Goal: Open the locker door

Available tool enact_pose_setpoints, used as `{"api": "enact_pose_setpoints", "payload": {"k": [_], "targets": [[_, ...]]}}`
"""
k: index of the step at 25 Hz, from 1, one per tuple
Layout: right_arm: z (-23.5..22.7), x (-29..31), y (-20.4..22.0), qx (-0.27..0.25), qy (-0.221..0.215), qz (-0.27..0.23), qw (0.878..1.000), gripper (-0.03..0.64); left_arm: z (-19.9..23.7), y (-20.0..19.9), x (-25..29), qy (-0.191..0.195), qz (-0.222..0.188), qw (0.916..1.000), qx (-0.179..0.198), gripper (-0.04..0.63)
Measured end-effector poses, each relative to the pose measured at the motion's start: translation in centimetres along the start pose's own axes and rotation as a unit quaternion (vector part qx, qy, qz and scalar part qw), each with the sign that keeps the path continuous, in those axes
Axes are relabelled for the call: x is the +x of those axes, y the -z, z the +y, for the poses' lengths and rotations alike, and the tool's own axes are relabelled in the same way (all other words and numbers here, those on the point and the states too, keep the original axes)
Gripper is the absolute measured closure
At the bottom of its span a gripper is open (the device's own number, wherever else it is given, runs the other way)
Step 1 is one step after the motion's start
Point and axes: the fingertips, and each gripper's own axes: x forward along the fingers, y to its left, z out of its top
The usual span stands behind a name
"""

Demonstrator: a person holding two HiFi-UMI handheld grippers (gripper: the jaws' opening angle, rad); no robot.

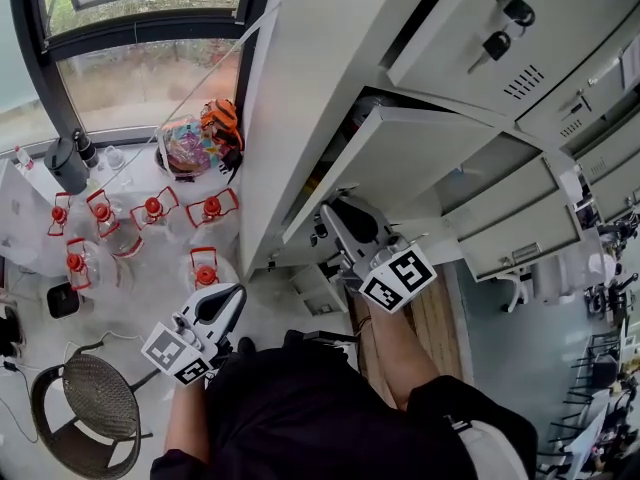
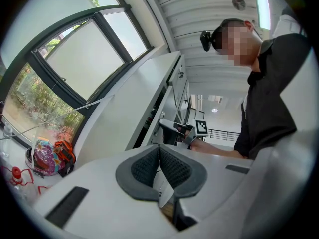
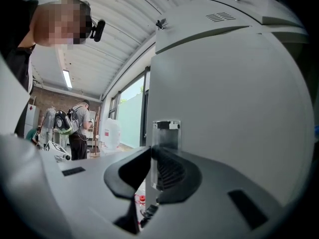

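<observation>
At the grey locker bank (image 1: 300, 88), window side of the room. Head view: the bank fills twelve to three o'clock.

Obs 1. The locker door (image 1: 400, 158) stands swung partly out from the bank, so the task looks under way rather than finished. In the right gripper view the panel (image 3: 224, 108) spreads from the centre toward three o'clock.

Obs 2. The right hand-held gripper (image 1: 335, 230) is at the door's free edge. Its own view shows the jaws (image 3: 154, 156) drawn in on that thin edge, one pad on each face, apparently pressing. A small latch piece (image 3: 167, 128) sits on the edge just above the pads.

Obs 3. The left hand-held gripper (image 1: 225, 303) hangs well apart, at about seven o'clock from the right one. Its jaws (image 2: 159, 153) are closed tip to tip with nothing between them.

Obs 4. Red-capped bottles (image 1: 150, 213) stand on the floor at nine o'clock, away from the work.

Key relation: the door lies straight ahead of the right hand-held gripper, its gripped edge running upright, twelve to six. The right hand is nearer by far. Judgement: further opening calls for drawing that edge back toward the person along the door's arc.
</observation>
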Motion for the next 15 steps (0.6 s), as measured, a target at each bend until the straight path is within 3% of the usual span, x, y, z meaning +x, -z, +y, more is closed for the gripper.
{"api": "enact_pose_setpoints", "payload": {"k": [15], "targets": [[0.7, -2.1, -0.1, 0.0, -0.123, -0.008, 0.992, 0.58, -3.8, 1.1, 6.4, -0.056, -0.016, 0.9981, 0.021, 0.577]]}}
